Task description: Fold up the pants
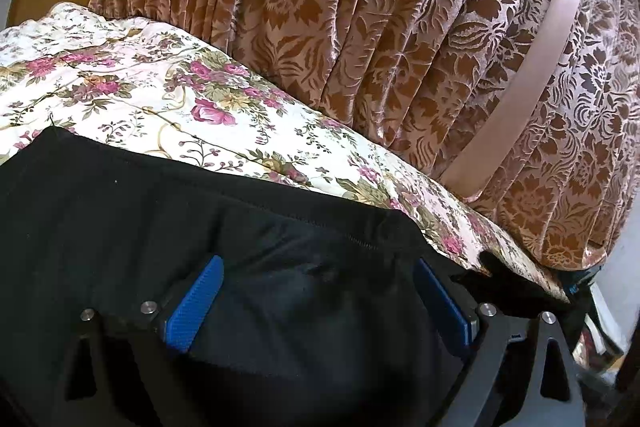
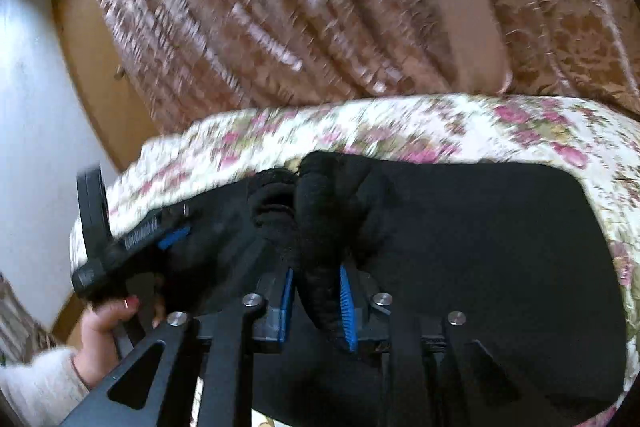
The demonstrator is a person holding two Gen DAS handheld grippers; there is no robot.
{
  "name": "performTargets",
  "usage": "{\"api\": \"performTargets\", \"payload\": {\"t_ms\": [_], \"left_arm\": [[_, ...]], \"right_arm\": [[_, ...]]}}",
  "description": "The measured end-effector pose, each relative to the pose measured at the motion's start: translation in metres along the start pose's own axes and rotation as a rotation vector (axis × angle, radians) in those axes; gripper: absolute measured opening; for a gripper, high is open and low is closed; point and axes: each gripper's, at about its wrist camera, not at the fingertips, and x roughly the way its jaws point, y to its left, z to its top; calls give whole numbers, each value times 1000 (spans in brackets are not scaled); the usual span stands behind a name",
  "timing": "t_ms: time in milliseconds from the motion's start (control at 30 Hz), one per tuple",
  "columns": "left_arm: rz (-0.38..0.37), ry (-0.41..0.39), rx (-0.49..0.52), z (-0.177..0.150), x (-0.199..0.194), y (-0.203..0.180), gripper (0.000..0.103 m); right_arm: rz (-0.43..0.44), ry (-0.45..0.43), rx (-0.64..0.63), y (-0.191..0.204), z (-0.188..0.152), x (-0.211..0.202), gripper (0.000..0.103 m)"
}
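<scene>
Black pants [image 1: 120, 207] lie spread on a floral bedspread [image 1: 160, 87]. My left gripper [image 1: 316, 267] stands wide open low over them, its blue pads [image 1: 196, 303] far apart and gripping nothing. In the right wrist view the pants [image 2: 480, 247] cover the near part of the bed. My right gripper [image 2: 316, 271] is shut on a bunched roll of the black cloth, which rises between its blue pads [image 2: 346, 307]. The left gripper [image 2: 172, 239] shows at the left of that view, held by a hand [image 2: 104, 319] in a white sleeve.
A brown and pink patterned curtain [image 1: 360, 27] hangs just behind the bed, with a pale band [image 1: 532, 75] across it. The bedspread's edge [image 2: 400, 123] runs along the curtain [image 2: 280, 27]. A white wall [image 2: 36, 107] and a wooden panel [image 2: 92, 59] stand at the left.
</scene>
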Motion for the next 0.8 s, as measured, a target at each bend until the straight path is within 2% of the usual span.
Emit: {"api": "performTargets", "payload": {"t_ms": [100,133,167,233,367,433,500,533,633,700,800], "left_arm": [[-4,-2,-2,0,0,0,96],[-7,-4,-4,0,-1,0,96],[-10,-5,-6,0,-1,0,96],[-12,-8,-8,0,-2,0,96],[-10,-6,-7,0,-3,0,96],[-6,-3,-13,0,-3,-1,96],[-4,14,-20,1,-4,-6,95],[-24,24,-21,1,-5,-11,95],[-168,60,-8,-2,-11,-35,95],[-250,82,29,-8,-16,-57,95],[-325,156,68,-17,-12,-87,95]], "right_arm": [[-9,108,-72,9,-21,23,33],[-22,74,-105,13,-27,20,35],[-22,59,-127,15,-30,17,41],[12,69,-167,19,-35,11,51],[72,63,-167,12,-35,-13,51],[98,15,-121,0,-28,-34,51],[52,-55,-105,-11,-18,-54,51],[8,-85,-104,-18,-11,-63,51],[-95,-139,-74,-41,12,-76,51],[-141,-155,-32,-59,27,-77,49],[-167,-167,60,-91,49,-70,41]]}}
